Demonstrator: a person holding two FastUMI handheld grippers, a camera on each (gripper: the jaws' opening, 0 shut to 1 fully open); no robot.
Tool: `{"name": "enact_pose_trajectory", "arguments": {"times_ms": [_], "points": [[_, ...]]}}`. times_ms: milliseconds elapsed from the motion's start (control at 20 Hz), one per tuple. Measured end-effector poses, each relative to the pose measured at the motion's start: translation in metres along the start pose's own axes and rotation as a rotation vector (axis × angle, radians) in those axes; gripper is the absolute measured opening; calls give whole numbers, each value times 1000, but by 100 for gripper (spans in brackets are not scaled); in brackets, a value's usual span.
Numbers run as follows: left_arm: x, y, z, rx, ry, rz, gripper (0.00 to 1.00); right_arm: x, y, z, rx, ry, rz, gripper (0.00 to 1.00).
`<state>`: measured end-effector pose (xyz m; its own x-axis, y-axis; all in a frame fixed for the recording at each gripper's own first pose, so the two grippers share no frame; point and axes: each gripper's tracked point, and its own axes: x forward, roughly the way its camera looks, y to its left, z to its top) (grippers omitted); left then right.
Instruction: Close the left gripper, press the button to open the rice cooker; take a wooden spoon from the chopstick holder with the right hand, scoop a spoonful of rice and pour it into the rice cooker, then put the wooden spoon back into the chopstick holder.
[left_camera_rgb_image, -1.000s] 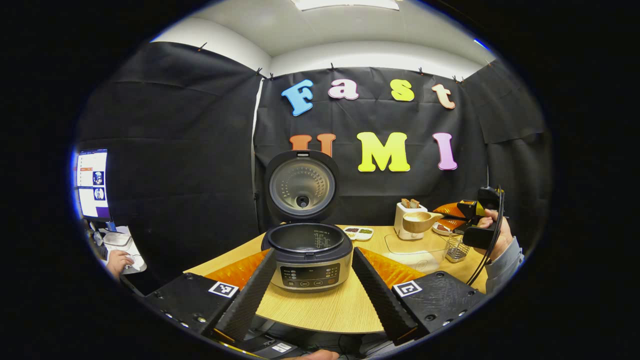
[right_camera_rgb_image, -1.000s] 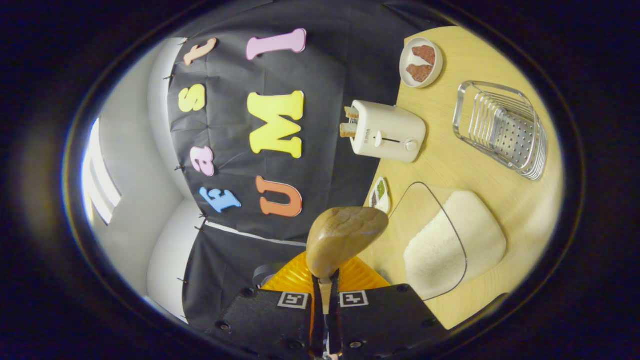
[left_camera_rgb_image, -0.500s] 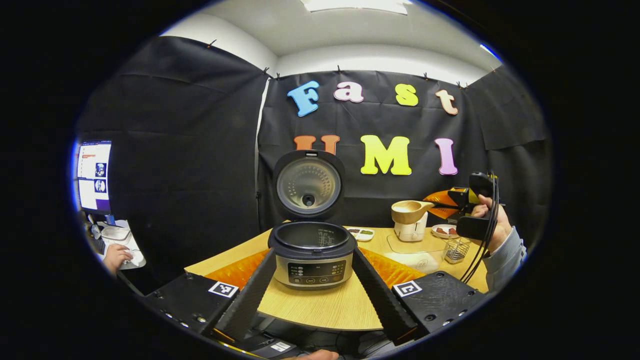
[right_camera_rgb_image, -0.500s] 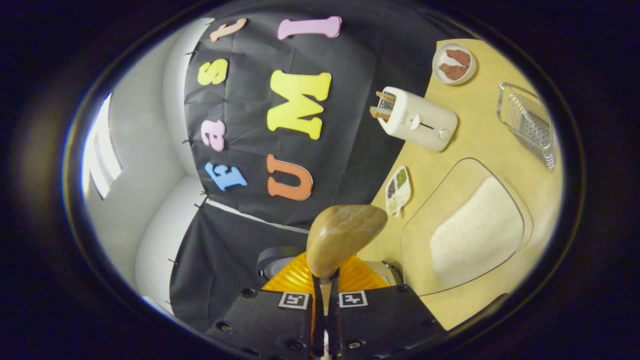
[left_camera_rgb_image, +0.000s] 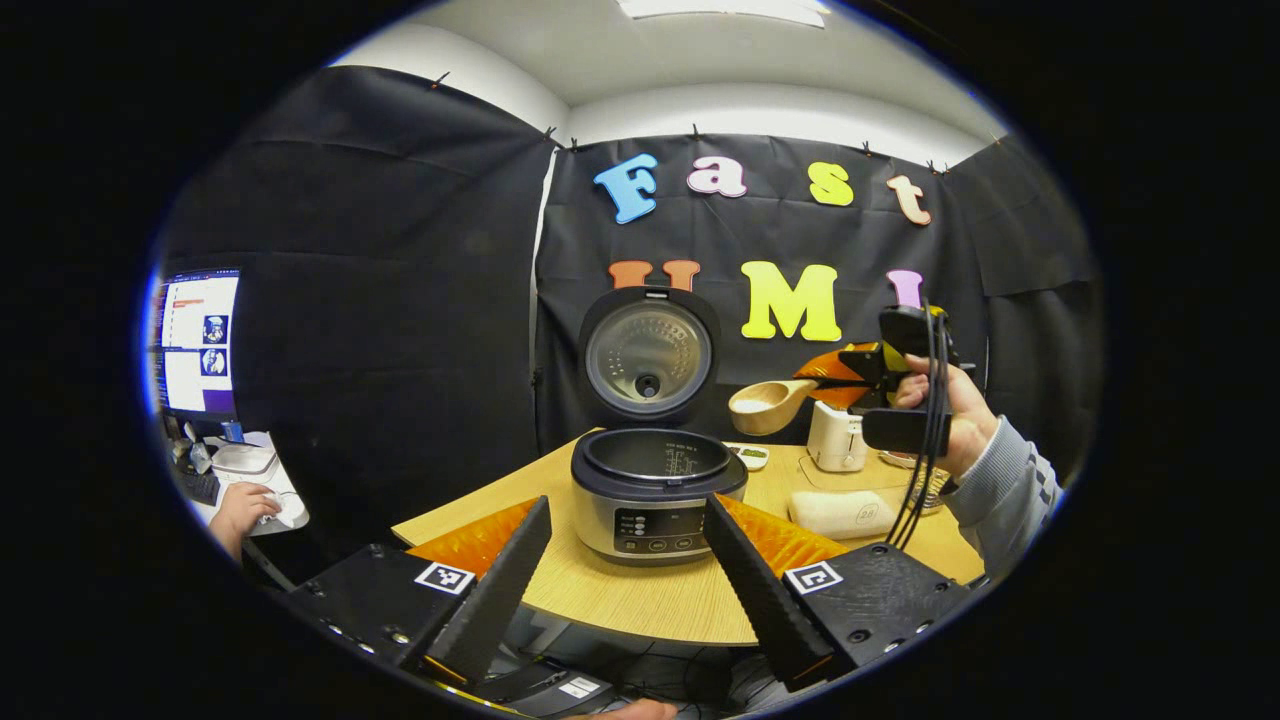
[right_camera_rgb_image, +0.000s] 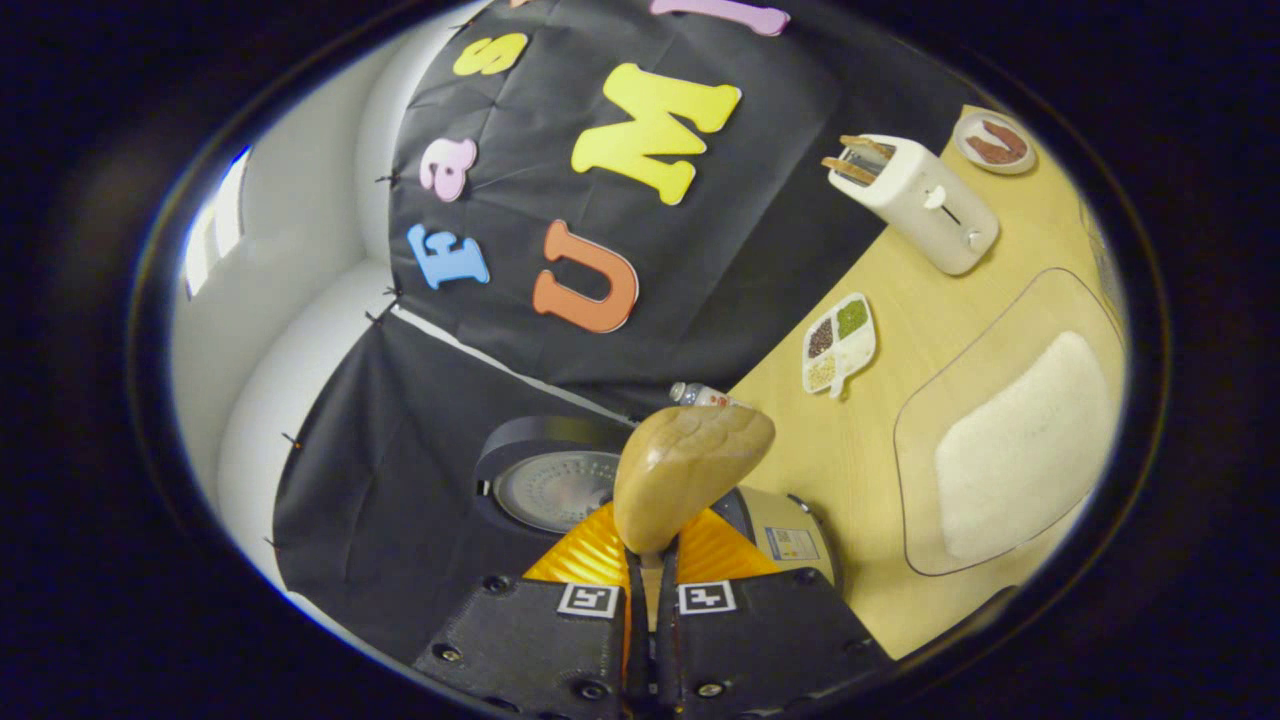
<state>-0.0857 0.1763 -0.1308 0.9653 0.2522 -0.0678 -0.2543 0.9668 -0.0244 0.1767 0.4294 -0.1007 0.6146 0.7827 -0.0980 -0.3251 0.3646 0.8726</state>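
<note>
Loaded light-wood spoon carried in mid-air by the right gripper, fingers clenched on the thin handle, white rice heaped in the bowl. Seen from the left gripper view: spoon bowl up and to the right of the open pot of the black-and-silver rice cooker, not yet over its rim, long axis running roughly level from the holding hand toward the cooker, bowl end leading. Cooker lid standing upright behind the pot, so the mouth is free from the front and right. In the right gripper view, underside of the spoon bowl just ahead of the right gripper, with the cooker lid and part of the body directly beyond it. Left gripper nearer the cooker but idle, fingers spread wide on either side of it, low at the front edge of the pale wooden table. Against 1 second ago: spoon higher and much closer to the cooker, away from the glass rice dish; toaster and metal holder now farther toward the right edge.
</note>
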Motion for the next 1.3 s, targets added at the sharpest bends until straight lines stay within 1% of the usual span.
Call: {"name": "enact_pose_trajectory", "arguments": {"times_ms": [50, 350, 600, 800, 1000, 1150, 1200, 1300], "points": [[0, 1, -1, 3, 3, 4, 97, 8, 3, -5, -48, 5, -16, 8], [-2, 2, -6, 8, 12, 17, 97, 51, 17, -36, -352, 43, -104, 8], [-2, -1, -14, 16, 26, 0, 97, 66, 25, -58, -599, 43, -161, 8], [-3, 4, -16, 36, 29, 7, 97, 72, 37, -72, -789, 35, -171, 8], [-13, 13, -23, 13, 32, 19, 96, 75, 52, -90, -1000, 42, -176, 8], [-12, 16, -24, 14, 40, 29, 96, 76, 62, -104, -1166, 37, -179, 8], [-13, 16, -24, 17, 41, 33, 96, 76, 65, -109, -1200, 37, -173, 8], [-14, 15, -23, 18, 40, 32, 96, 78, 63, -117, -1208, 53, -162, 8]]}}
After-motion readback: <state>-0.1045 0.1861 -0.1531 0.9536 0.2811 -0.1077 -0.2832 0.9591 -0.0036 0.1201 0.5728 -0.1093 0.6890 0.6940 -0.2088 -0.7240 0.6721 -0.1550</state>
